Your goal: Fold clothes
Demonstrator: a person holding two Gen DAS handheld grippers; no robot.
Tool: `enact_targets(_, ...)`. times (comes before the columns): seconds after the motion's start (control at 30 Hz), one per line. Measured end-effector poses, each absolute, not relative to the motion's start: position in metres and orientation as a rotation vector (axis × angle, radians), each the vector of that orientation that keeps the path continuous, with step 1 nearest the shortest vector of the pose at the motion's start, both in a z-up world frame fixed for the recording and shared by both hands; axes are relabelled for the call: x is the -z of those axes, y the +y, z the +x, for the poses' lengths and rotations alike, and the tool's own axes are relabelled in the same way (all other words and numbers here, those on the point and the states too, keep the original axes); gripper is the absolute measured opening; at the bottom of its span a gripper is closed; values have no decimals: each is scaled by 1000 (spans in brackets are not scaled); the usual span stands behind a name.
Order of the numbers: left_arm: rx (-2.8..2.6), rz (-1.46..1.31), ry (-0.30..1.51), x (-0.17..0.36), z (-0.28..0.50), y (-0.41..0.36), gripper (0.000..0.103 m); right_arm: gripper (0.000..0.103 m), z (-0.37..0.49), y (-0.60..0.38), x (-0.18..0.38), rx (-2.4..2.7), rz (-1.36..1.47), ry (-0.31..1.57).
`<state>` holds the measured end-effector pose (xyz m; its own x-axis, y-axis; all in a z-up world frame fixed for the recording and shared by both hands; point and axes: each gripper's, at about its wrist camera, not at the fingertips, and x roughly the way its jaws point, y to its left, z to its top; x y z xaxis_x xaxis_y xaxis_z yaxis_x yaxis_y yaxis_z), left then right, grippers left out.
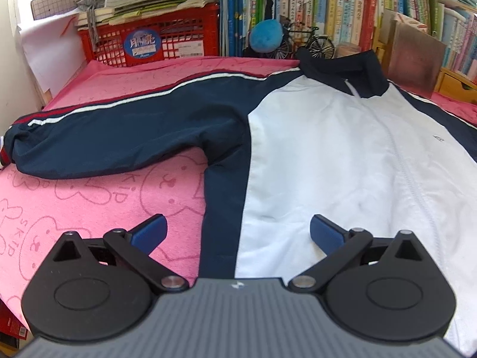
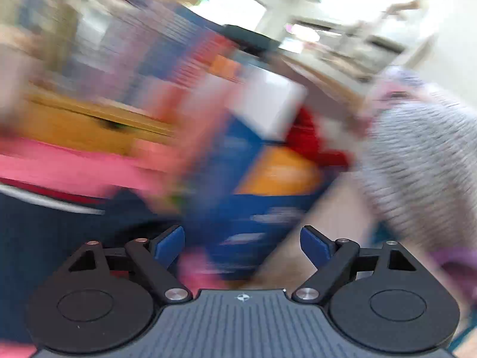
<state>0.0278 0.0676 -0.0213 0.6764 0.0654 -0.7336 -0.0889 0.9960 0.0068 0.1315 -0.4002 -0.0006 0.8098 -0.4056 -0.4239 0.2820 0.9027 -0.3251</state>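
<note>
Bookshelves packed with upright colourful books (image 1: 342, 9) fill the top of the left wrist view; a red plastic lattice crate (image 1: 149, 38) under a stack of papers stands upper left, with a blue plush ball (image 1: 266, 35) and a small black model bicycle (image 1: 310, 40) at top centre.

Surface: pink terry towel printed with outlined rabbit faces (image 1: 89, 203), covering the whole working area; bare pink shows at lower left and along the far edge.

Item: navy and white zip-front track jacket (image 1: 313, 149), smooth woven fabric, lying flat and front up. Long axis runs from the lower centre of the frame up to the navy stand collar at upper centre right. White front panel with a centre zip; navy side panels. One navy sleeve (image 1: 119, 137), trimmed with red and white stripes, stretches out to the left edge of the frame, crosswise to the body.

Left gripper (image 1: 237, 235): black linkage, blue pads, jaws wide apart and holding nothing, above the jacket's lower edge at the navy-white seam.

Right gripper (image 2: 242, 244): jaws wide apart and holding nothing. Right wrist view heavily motion-blurred; navy fabric with a white and red stripe at lower left, pink above it; other shapes cannot be told.
</note>
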Motion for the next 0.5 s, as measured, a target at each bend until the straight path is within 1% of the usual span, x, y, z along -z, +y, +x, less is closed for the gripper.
enact_targets(0.17, -32, -7, 812, 17, 18, 56, 103, 89, 94, -361, 10, -32, -77, 562)
enact_targets(0.3, -14, 12, 799, 15, 5, 57, 103, 89, 56, -301, 21, -247, -35, 599)
enact_targets(0.33, -14, 9, 800, 15, 2, 60, 103, 92, 46, -289, 23, -291, -28, 605)
enact_targets(0.37, -15, 6, 802, 15, -1, 63, 103, 93, 35, -284, 24, -308, -32, 605)
enact_targets(0.5, -12, 6, 826, 23, -5, 69, 103, 94, -4, -282, 24, -384, -53, 592)
